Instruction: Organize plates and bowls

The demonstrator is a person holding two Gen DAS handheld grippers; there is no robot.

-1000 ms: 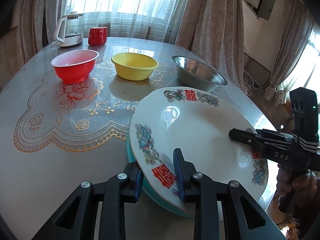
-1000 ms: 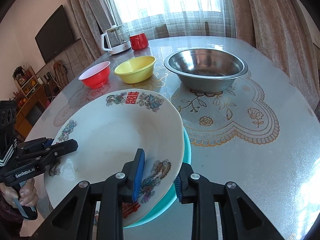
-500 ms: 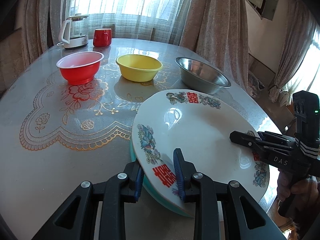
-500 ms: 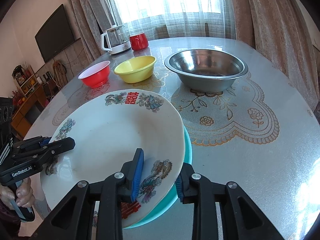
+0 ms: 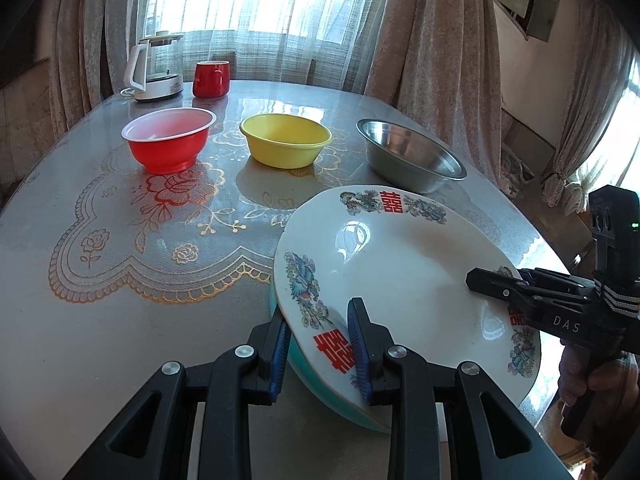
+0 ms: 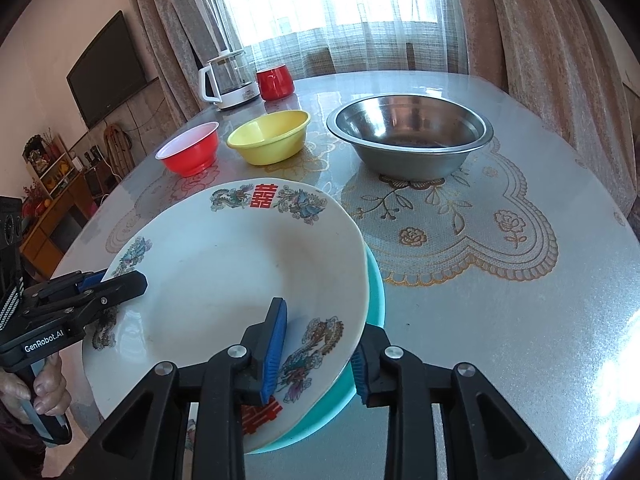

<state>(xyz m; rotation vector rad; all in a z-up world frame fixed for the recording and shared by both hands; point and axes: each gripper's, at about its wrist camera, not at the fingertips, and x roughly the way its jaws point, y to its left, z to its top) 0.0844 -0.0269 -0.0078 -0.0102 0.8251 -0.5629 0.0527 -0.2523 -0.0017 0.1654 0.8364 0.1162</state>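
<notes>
A white plate (image 5: 400,272) with red characters and bird patterns lies on a teal plate (image 5: 332,396) near the table's front edge. My left gripper (image 5: 318,312) is shut on the rim of both plates, one pad on the white face, the other outside the teal rim. At the opposite rim my right gripper (image 6: 320,324) clamps the same white plate (image 6: 224,280) and teal plate (image 6: 376,292). Each gripper shows in the other's view, the right gripper (image 5: 480,280) and the left gripper (image 6: 120,284). Beyond stand a red bowl (image 5: 168,144), a yellow bowl (image 5: 286,144) and a steel bowl (image 5: 408,156).
A white kettle (image 5: 156,68) and a red mug (image 5: 211,74) stand at the table's far end by the curtained window. The round table (image 5: 100,320) has a lace-pattern cover. A hand (image 5: 576,372) holds the right gripper's handle off the table edge.
</notes>
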